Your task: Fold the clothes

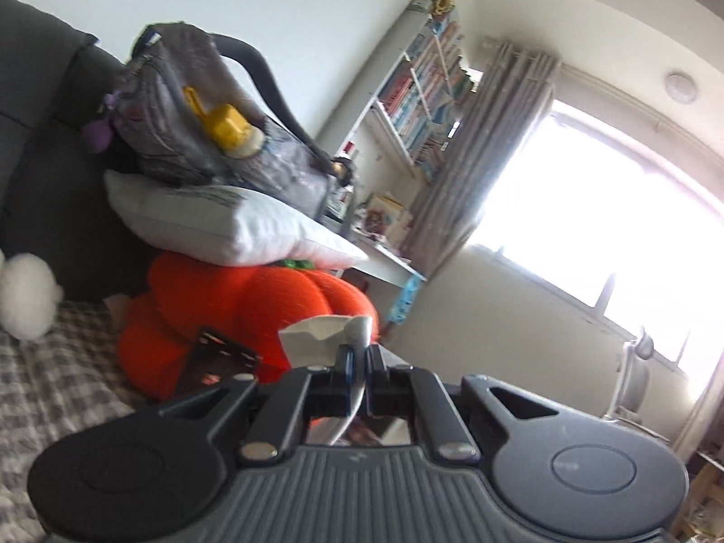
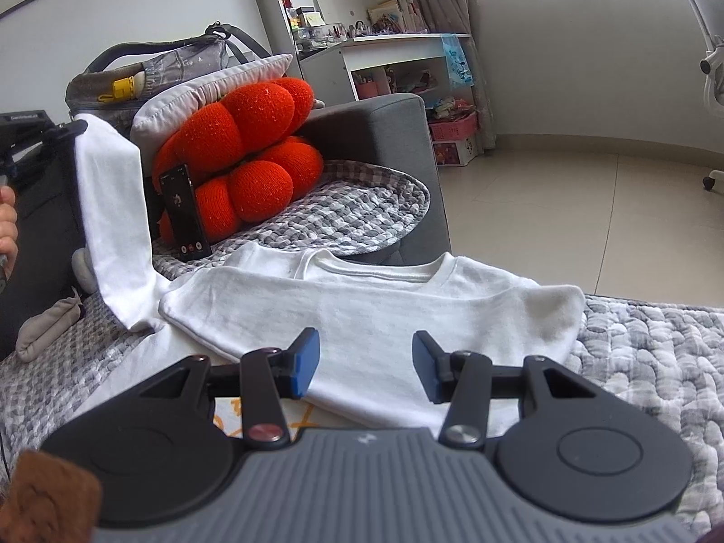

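a grey sofa [image 2: 384, 131] carries a checked grey cover [image 2: 362, 208], and everything here sits in relation to that sofa. spread flat on the cover at the sofa's front lies a white shirt [image 2: 371, 307], neck opening toward the sofa's arm, its body partly folded over. one sleeve [image 2: 113, 208] of the shirt rises steeply off the seat on the left, pulled taut upward. against the sofa's back corner stands an orange cushion [image 2: 244, 154]; a white pillow [image 2: 199, 90] lies on top of it and a grey bag [image 2: 149, 72] on top of that, with a yellow item [image 2: 122, 87] in the bag's side pocket. a dark phone [image 2: 183, 212] leans upright against the cushion's front.

the right gripper [image 2: 366, 369] hovers low over the near part of the shirt, its blue pads [image 2: 305, 366] apart and touching no cloth, released. the left gripper [image 1: 359, 355] is lifted above the seat, pointing toward the cushion, its jaws clenched on the white sleeve end [image 1: 326, 332], which bunches out past the tips. in the right view a hand [image 2: 8, 226] shows at the left edge, beside the raised sleeve
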